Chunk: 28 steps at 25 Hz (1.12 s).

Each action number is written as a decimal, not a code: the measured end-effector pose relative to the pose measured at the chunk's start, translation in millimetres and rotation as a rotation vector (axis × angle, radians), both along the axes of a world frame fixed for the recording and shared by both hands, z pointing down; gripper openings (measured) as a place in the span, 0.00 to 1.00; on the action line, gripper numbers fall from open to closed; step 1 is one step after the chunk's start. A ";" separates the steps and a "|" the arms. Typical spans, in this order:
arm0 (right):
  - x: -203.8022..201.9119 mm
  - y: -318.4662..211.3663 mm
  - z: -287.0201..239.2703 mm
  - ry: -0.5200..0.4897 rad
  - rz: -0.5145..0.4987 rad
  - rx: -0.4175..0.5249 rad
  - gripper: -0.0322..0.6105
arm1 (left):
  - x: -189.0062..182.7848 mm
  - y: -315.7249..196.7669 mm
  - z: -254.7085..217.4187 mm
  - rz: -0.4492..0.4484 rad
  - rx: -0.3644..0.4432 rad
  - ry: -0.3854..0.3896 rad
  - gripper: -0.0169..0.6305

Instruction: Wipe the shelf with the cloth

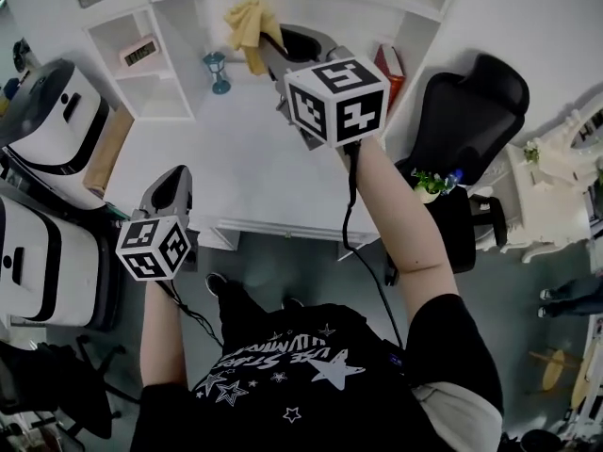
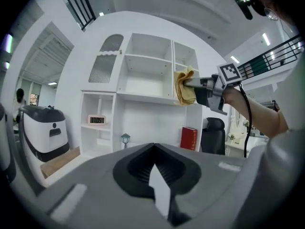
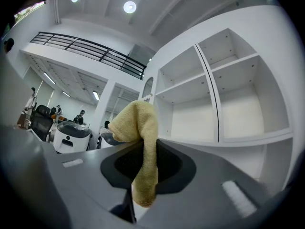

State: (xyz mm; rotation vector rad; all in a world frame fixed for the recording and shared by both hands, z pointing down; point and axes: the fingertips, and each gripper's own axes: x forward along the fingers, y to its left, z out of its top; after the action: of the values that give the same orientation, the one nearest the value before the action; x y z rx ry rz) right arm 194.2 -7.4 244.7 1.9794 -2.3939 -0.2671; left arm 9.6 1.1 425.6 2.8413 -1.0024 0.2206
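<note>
Stars dot the person's black shirt (image 1: pixel 311 384) at the near edge. Past it, the left gripper (image 2: pixel 155 175) hangs low over the near left side of the white desk (image 1: pixel 236 168), its jaws pressed together with nothing between them. Farther off, the right gripper (image 3: pixel 143 175) pinches the yellow cloth (image 3: pixel 140 142), which droops by the white shelf unit (image 3: pixel 238 137); I cannot tell if they touch. A red book (image 1: pixel 391 69) stands at the far right.

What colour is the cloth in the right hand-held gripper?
The cloth is pale yellow, plain, without pattern; the right gripper view shows it best.
</note>
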 end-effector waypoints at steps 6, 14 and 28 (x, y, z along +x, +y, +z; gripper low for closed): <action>0.2 43.1 71.0 -0.028 0.021 -0.104 0.18 | -22.7 46.8 23.5 -0.021 -0.044 -0.030 0.03; -36.3 113.2 174.0 -0.065 0.070 -0.276 0.17 | -68.0 110.4 74.1 -0.002 -0.100 -0.114 0.03; -125.5 259.5 278.7 -0.124 0.084 -0.446 0.17 | -164.0 245.3 130.5 -0.015 -0.235 -0.125 0.03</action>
State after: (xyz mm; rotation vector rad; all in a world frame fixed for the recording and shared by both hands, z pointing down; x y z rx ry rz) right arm 68.6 252.1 523.4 1.9171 -2.1769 0.3698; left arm -154.4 246.4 556.1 2.6330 -0.9504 0.4858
